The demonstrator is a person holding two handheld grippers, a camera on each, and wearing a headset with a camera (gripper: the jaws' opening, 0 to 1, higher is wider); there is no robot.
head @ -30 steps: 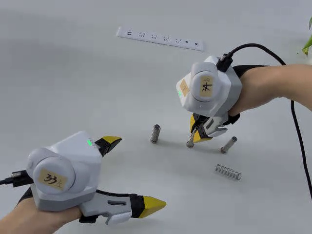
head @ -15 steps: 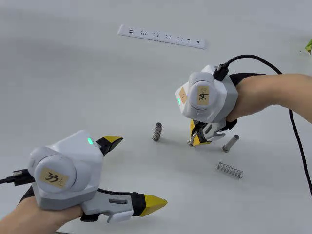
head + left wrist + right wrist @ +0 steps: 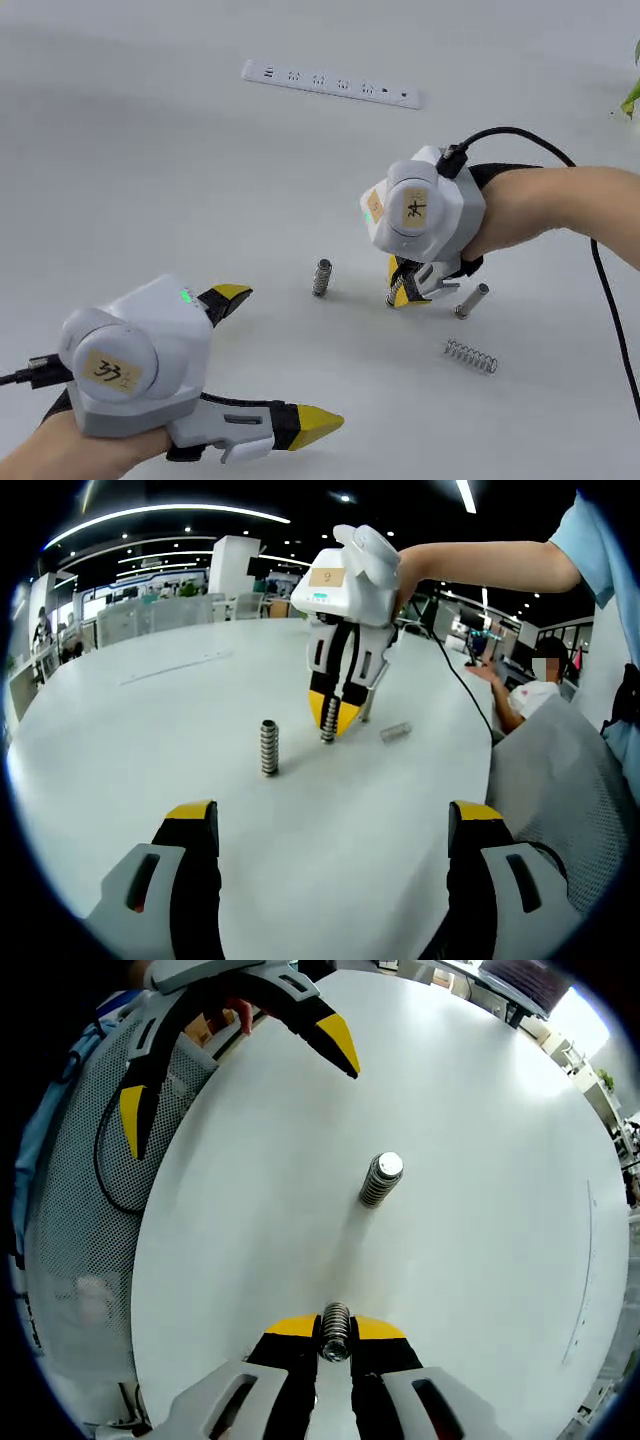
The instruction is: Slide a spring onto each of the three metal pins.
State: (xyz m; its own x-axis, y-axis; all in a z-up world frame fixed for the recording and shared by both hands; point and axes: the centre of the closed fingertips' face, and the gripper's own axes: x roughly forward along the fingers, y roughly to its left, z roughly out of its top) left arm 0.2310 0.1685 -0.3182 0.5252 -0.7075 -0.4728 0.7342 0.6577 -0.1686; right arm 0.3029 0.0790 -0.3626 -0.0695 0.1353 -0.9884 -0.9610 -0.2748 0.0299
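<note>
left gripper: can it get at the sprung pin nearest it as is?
Likely yes. The left gripper is open and the pin stands ahead of it across bare table; the right gripper, shut on another spring, sits off to one side.

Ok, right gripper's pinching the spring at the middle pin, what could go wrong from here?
1. The right gripper is shut on the spring, which stands unfixed on the table; pulling away crooked may topple it.
2. The finished pin stands close by and could be knocked over.
3. The last pin lies on its side by the loose spring; either might roll if nudged.
</note>
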